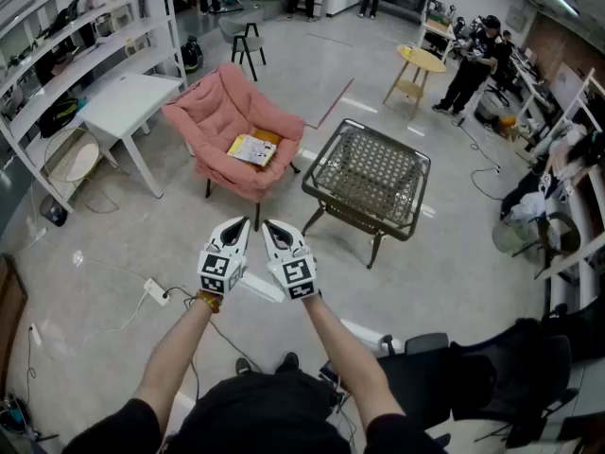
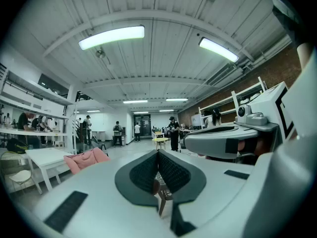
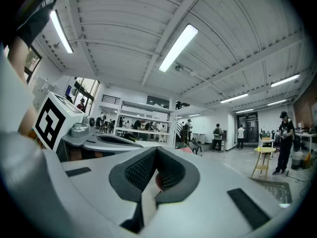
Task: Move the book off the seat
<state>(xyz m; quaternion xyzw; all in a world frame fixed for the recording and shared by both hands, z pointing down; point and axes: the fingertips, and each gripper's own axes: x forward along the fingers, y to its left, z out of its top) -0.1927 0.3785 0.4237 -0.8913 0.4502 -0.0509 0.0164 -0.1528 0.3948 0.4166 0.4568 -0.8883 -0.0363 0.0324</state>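
A yellow and white book (image 1: 251, 148) lies flat on the seat of a pink cushioned armchair (image 1: 233, 121) in the head view. My left gripper (image 1: 245, 225) and right gripper (image 1: 267, 227) are held side by side in front of me, well short of the chair, tips pointing towards it. Both are shut, jaws pressed together with nothing between them, as the left gripper view (image 2: 158, 153) and the right gripper view (image 3: 156, 150) show. The armchair (image 2: 85, 159) appears small at the left in the left gripper view.
A wicker-topped side table (image 1: 369, 175) stands right of the armchair. A white desk (image 1: 125, 102) and shelving (image 1: 66, 45) are at the left. A power strip (image 1: 156, 292) with cable lies on the floor near my left arm. People stand at the back and right, beside a yellow round table (image 1: 420, 60).
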